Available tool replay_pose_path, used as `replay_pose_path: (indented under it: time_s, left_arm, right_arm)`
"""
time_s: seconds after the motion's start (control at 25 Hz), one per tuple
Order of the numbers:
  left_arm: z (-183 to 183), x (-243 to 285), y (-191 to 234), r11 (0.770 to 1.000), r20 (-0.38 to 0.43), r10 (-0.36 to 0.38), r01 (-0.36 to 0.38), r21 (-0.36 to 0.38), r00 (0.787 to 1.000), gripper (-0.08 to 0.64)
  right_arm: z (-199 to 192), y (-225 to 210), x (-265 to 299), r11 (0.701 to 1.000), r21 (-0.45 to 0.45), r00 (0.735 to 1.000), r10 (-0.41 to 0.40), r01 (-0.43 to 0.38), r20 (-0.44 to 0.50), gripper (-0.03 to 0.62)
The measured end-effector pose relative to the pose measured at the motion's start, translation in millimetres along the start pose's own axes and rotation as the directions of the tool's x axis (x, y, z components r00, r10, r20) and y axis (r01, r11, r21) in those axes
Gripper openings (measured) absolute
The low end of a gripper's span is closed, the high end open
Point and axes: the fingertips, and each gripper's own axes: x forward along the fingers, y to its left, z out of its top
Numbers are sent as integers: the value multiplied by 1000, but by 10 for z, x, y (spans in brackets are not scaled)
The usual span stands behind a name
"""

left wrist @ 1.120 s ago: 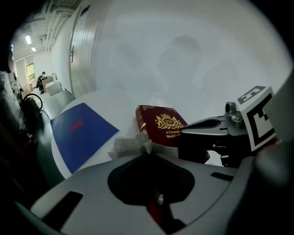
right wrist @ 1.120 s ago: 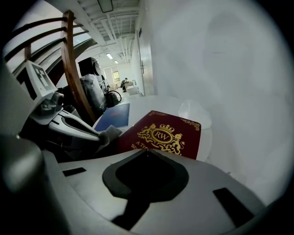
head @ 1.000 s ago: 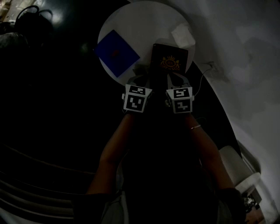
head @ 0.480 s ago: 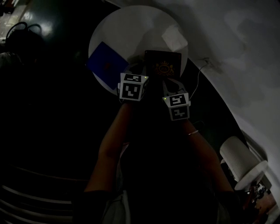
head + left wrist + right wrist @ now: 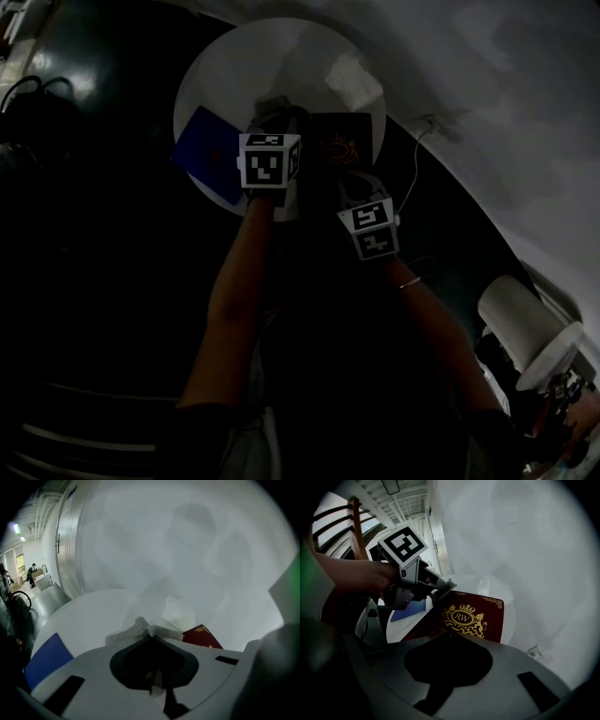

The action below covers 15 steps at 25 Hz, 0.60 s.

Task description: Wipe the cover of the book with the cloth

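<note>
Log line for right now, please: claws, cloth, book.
left claw: shut on grey cloth, at left edge of red book | right claw: shut on red book, near edge | cloth-cover contact: unclear

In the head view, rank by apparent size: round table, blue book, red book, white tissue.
1. round table
2. blue book and red book: roughly alike, both partly covered, so unranked
3. white tissue
</note>
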Motion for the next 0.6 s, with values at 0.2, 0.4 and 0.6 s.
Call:
replay_pose_path:
  time_s: [0.2,0.4,0.6]
  left_arm:
    - [278,-115,39,997,124,71,-73,6,990,26]
    - [417,-495,-70,993,273,101,-115,35,957,25]
    - [344,-844,-181,990,322,125,-141,28,939,25]
  right_arm:
    - [-10,-14,17,1000,-10,1000,16,-15,6,29]
    - [-9,-3,-56,999,-21,999,27,-26,42,29]
    - [97,19,-253,999,-36,992,43,-39,119,29]
